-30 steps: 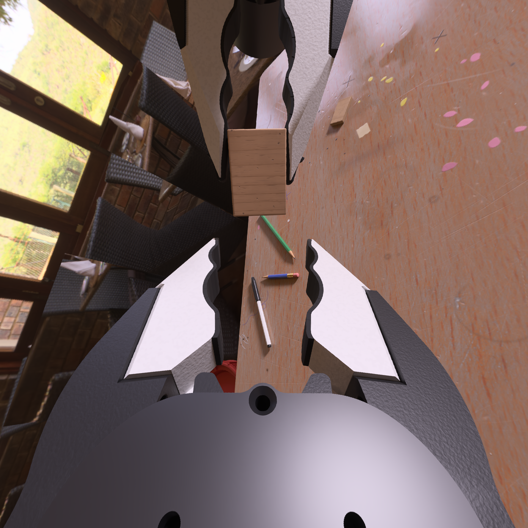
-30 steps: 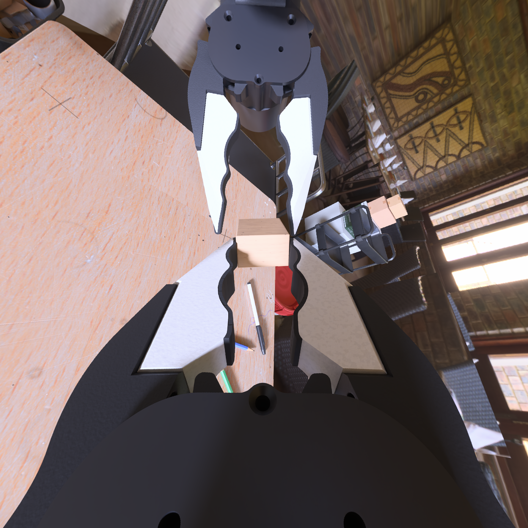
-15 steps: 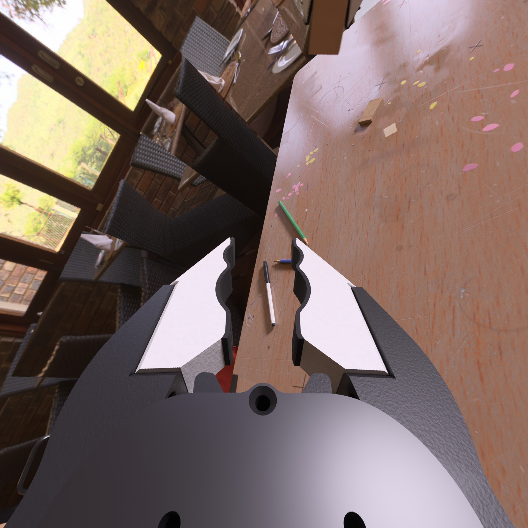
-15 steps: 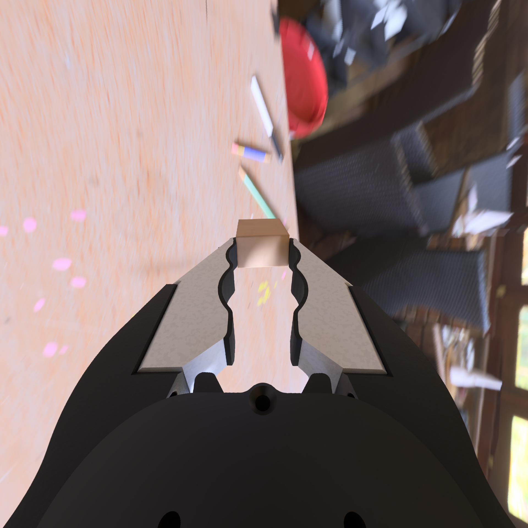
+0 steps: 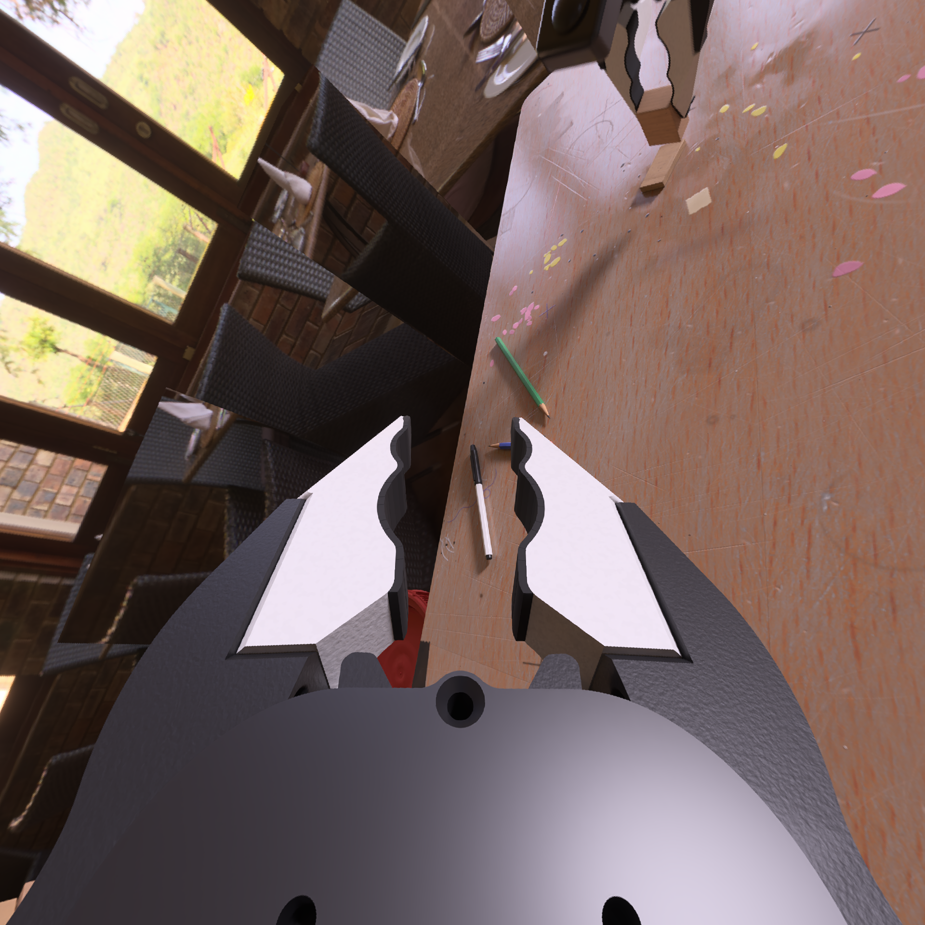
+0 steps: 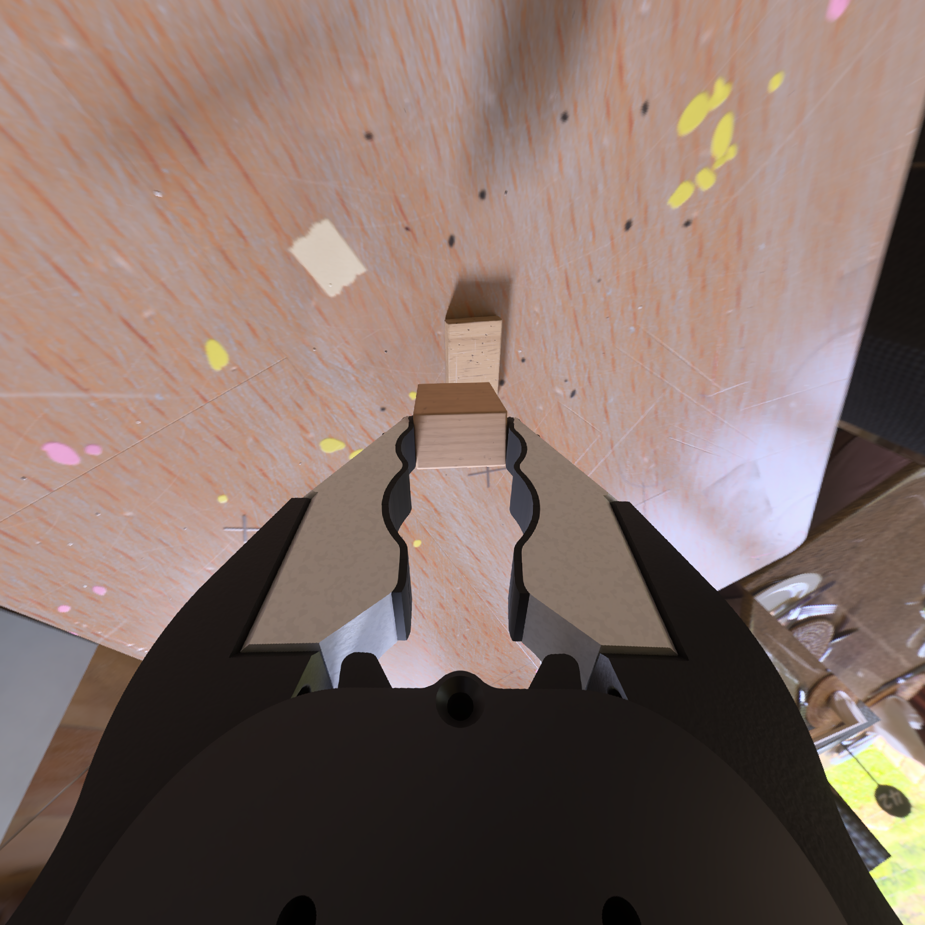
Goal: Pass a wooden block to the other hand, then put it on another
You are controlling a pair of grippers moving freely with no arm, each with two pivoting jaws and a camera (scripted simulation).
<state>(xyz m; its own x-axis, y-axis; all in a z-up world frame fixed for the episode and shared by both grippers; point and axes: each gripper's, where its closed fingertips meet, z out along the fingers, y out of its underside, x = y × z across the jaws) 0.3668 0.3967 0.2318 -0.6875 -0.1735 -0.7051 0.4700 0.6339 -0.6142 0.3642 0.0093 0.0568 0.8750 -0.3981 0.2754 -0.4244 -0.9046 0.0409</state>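
My right gripper is shut on a light wooden block, held at the fingertips above the table. A second wooden block lies flat on the table just beyond and below it. In the left wrist view the right gripper holds the block far off at the top, just above the lying block. My left gripper is open and empty, hanging over the table's edge near the pens.
The wooden table has paint spots and a piece of beige tape. A green pencil, a short blue pencil and a black-capped marker lie by the left gripper. Dark wicker chairs stand past the table edge.
The right gripper carried the block away from the left gripper and swung over the table to just above the lying block. The left gripper narrowed a little and stays empty.
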